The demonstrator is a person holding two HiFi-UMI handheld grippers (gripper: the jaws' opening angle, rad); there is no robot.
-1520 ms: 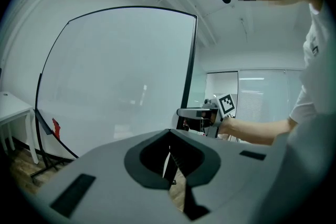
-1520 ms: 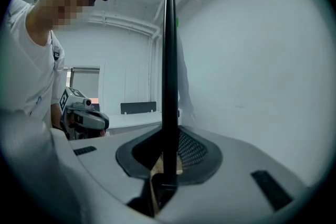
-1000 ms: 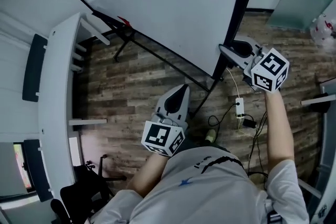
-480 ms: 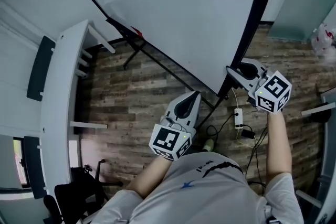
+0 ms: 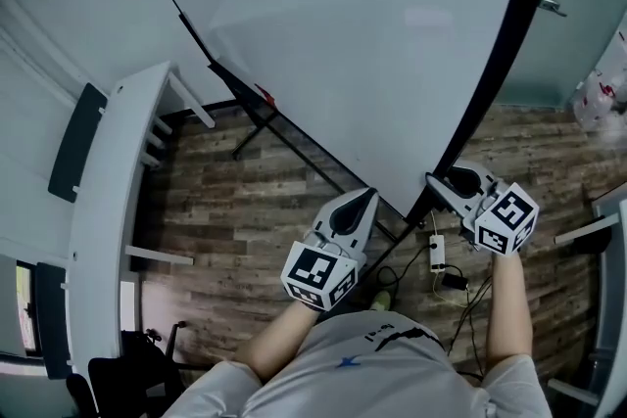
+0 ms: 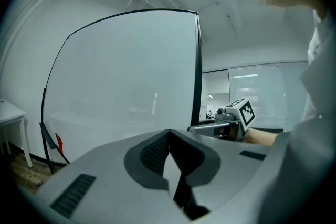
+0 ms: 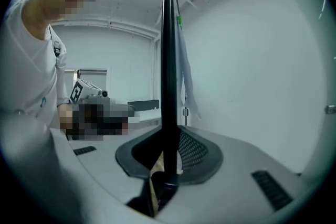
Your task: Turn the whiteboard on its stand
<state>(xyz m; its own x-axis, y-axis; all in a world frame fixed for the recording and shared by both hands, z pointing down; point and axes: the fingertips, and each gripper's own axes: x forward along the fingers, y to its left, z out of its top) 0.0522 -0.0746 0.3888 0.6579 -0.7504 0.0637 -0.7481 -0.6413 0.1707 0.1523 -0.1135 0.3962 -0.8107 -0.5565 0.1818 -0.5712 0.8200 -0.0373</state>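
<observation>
The whiteboard (image 5: 372, 44) is large and white with a thin black frame, and it stands tilted on a black stand (image 5: 257, 119). My right gripper (image 5: 438, 185) is shut on the board's black side edge (image 5: 490, 73). In the right gripper view that edge (image 7: 168, 55) runs up from between the jaws of the right gripper (image 7: 169, 136). My left gripper (image 5: 364, 199) hangs shut and empty just below the board's lower corner. In the left gripper view, the left gripper (image 6: 169, 132) faces the board's face (image 6: 126, 76), with the right gripper (image 6: 231, 119) at the board's right edge.
A white desk (image 5: 103, 210) runs along the left wall. A red clip (image 5: 265, 96) sits on the stand. A power strip with cables (image 5: 436, 256) lies on the wood floor by my feet. A black chair (image 5: 122, 377) stands at the lower left, and a glass door (image 5: 578, 24) is at the right.
The board fills more of the head view, and its black edge has swung down toward me with the right gripper on it. The left gripper has drifted slightly right and down.
</observation>
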